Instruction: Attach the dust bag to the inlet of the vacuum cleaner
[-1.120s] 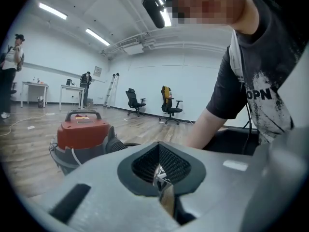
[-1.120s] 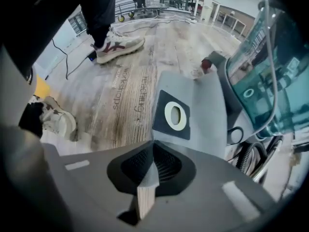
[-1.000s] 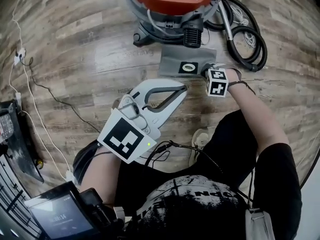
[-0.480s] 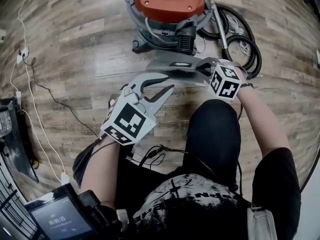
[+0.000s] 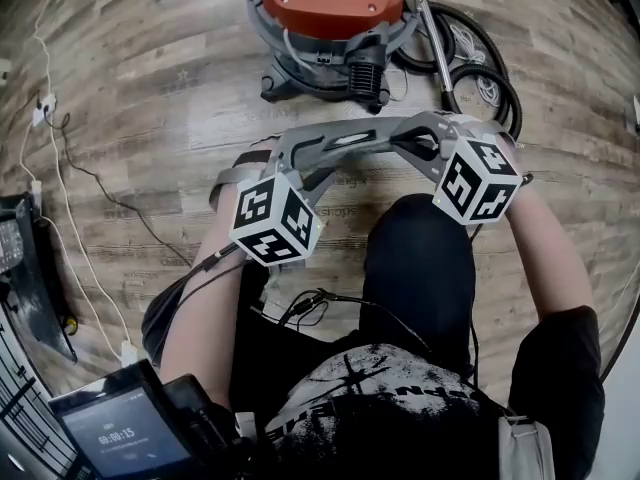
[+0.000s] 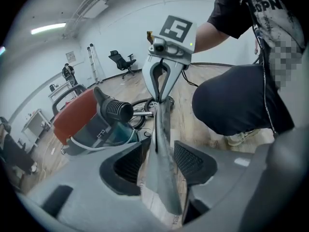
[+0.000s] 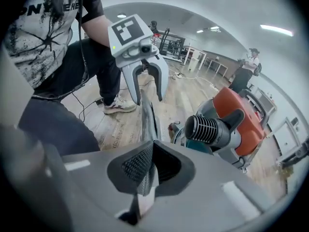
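The grey dust bag (image 5: pixel 345 144) hangs off the floor, stretched between my two grippers in front of the red vacuum cleaner (image 5: pixel 335 3). My right gripper (image 5: pixel 408 138) is shut on the bag's right end; in the right gripper view the bag (image 7: pixel 146 112) runs edge-on out of the closed pads. My left gripper (image 5: pixel 297 160) straddles the left end. Its jaws are opening, and the bag's edge (image 6: pixel 161 144) stands between the pads (image 6: pixel 192 161) without being pressed. The vacuum's black ribbed inlet (image 6: pixel 117 111) points towards the bag.
The vacuum's black hose (image 5: pixel 490 68) and metal wand (image 5: pixel 432 28) lie coiled right of the vacuum. White cables (image 5: pixel 60 158) trail over the wooden floor at the left. The person's knee (image 5: pixel 420 258) and shoe (image 7: pixel 118 104) are close under the bag.
My right gripper has lifted the bag off the floor and towards me. My left gripper has come down to the bag's left end and its jaws have spread around it.
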The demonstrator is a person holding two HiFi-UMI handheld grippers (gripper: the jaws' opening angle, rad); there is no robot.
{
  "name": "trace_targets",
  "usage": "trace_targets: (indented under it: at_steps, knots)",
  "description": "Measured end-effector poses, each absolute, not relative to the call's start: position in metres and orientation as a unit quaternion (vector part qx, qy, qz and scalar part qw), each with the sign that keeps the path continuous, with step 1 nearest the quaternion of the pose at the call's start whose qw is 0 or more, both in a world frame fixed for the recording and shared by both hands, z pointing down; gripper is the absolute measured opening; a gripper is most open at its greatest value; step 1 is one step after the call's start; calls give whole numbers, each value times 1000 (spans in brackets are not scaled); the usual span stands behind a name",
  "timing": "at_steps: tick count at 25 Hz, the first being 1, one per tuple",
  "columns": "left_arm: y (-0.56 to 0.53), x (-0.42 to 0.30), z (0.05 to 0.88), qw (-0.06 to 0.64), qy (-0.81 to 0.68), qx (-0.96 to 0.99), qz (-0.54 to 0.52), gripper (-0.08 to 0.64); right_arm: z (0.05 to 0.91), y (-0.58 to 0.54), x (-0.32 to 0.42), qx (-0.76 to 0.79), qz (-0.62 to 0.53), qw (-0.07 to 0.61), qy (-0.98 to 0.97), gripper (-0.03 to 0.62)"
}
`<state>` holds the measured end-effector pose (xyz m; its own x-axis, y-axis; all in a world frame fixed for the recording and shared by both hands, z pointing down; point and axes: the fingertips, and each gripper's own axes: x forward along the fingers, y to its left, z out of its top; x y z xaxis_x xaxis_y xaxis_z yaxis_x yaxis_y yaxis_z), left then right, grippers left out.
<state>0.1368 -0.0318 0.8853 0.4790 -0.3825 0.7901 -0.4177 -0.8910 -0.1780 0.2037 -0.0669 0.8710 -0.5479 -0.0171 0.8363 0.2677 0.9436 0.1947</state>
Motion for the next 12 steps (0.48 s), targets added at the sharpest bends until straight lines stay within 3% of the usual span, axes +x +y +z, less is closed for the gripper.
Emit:
trace_targets:
  at_steps: [2, 5, 12]
  knots:
    - [-34, 139, 886, 19, -228, 860, 457, 182, 864, -66, 201, -69, -153, 464, -870, 8]
    - [-37, 137, 884, 21, -235, 858, 456, 53, 859, -66, 200, -61, -149, 457, -875, 8]
    - [-42, 139, 876, 34, -235, 864, 444, 31, 852, -66, 204, -47, -138, 452, -880, 8]
